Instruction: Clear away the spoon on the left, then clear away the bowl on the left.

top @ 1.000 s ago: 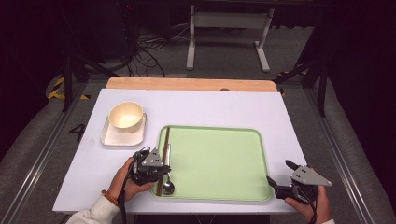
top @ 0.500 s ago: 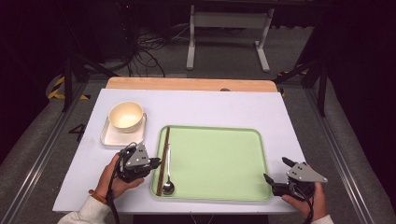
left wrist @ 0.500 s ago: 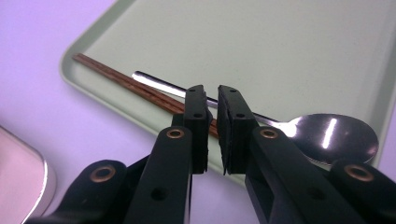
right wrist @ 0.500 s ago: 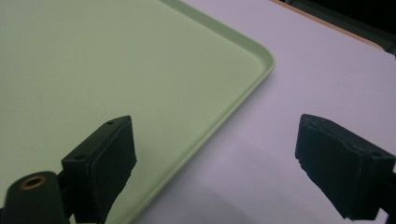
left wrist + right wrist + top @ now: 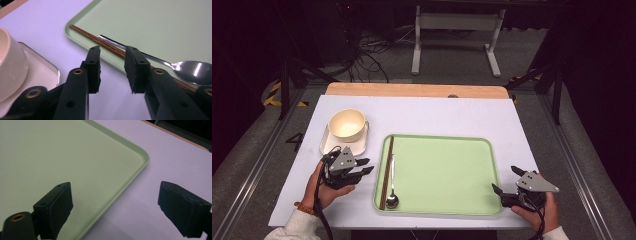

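Observation:
A pale green tray (image 5: 447,170) lies on the white table (image 5: 437,115). A pair of brown chopsticks (image 5: 387,167) and a metal spoon (image 5: 392,192) lie side by side along the tray's left edge. My left gripper (image 5: 368,168) hovers just left of that edge, jaws slightly apart with nothing between them. In the left gripper view the gripper (image 5: 112,63) points at the chopsticks (image 5: 85,32) and spoon (image 5: 192,71). My right gripper (image 5: 504,179) sits at the tray's front right corner, wide open. In the right gripper view it (image 5: 117,192) straddles the tray's rim (image 5: 130,177).
A cream bowl (image 5: 347,124) rests on a white square plate (image 5: 332,146) left of the tray, just behind my left hand. A wooden strip (image 5: 412,90) runs along the table's far edge. Bare tray surface spreads right of the spoon.
My left gripper has drawn back to the left, off the tray's edge and away from the spoon. The right gripper has barely shifted.

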The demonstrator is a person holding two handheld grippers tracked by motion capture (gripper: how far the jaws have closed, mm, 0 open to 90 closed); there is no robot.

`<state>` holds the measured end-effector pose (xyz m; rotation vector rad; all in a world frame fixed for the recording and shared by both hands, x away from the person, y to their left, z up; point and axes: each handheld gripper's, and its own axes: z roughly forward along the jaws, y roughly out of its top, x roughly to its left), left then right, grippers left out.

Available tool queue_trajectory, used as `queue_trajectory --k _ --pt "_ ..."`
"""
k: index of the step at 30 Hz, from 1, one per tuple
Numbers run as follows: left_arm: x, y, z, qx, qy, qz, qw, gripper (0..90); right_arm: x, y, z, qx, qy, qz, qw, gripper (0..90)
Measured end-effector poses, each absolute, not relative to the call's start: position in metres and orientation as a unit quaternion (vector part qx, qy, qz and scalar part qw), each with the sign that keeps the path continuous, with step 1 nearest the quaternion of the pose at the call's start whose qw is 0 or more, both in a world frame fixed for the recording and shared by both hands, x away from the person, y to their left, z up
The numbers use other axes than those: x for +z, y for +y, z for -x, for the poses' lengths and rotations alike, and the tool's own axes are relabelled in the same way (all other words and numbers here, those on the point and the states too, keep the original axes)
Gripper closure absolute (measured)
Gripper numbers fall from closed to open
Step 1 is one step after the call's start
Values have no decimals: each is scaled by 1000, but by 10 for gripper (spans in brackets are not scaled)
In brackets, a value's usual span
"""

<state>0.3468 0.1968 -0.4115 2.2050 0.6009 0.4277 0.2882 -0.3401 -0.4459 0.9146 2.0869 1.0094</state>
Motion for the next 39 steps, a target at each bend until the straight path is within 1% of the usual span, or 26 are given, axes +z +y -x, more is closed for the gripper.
queue_trajectory --k 2,6,8,10,15,18,22,28,30,31,32,33,34,35,37,39 --pt "-411 200 -347 170 243 -867 400 602 -446 -340 -288 384 794 -347 318 129" --pt "-407 211 -347 194 263 -854 405 468 -445 -340 -288 385 790 -351 324 134" --pt "-404 216 -348 197 270 -849 410 414 -444 -340 -288 387 787 -354 326 134" --pt "-402 220 -350 204 281 -842 413 340 -445 -341 -287 386 787 -356 323 134" --pt "-398 228 -357 222 295 -837 404 282 -445 -341 -287 386 787 -357 322 134" --pt "-396 231 -363 223 303 -834 404 274 -446 -341 -287 385 788 -357 322 134" --pt "-391 233 -372 229 303 -841 384 260 -446 -340 -286 387 789 -355 320 134" --pt "-385 238 -391 221 311 -845 374 241 -446 -342 -283 386 787 -357 322 134" --pt "-384 238 -398 209 310 -851 370 241 -446 -341 -283 384 789 -357 321 134" --pt "-385 238 -401 211 309 -854 362 243 -446 -341 -283 383 790 -356 321 134" --pt "-386 237 -404 207 307 -859 353 262 -447 -341 -283 383 789 -357 321 134" --pt "-387 236 -408 201 305 -864 345 301 -447 -341 -282 383 789 -358 320 134" --pt "-387 236 -412 194 308 -865 345 311 -447 -342 -282 383 789 -358 320 134" --pt "-388 236 -415 187 311 -864 349 316 -447 -342 -282 382 789 -359 320 135" --pt "-390 235 -422 193 314 -867 334 317 -447 -343 -281 383 788 -360 321 134" --pt "-393 233 -429 188 316 -870 327 317 -447 -343 -281 383 787 -361 321 134"
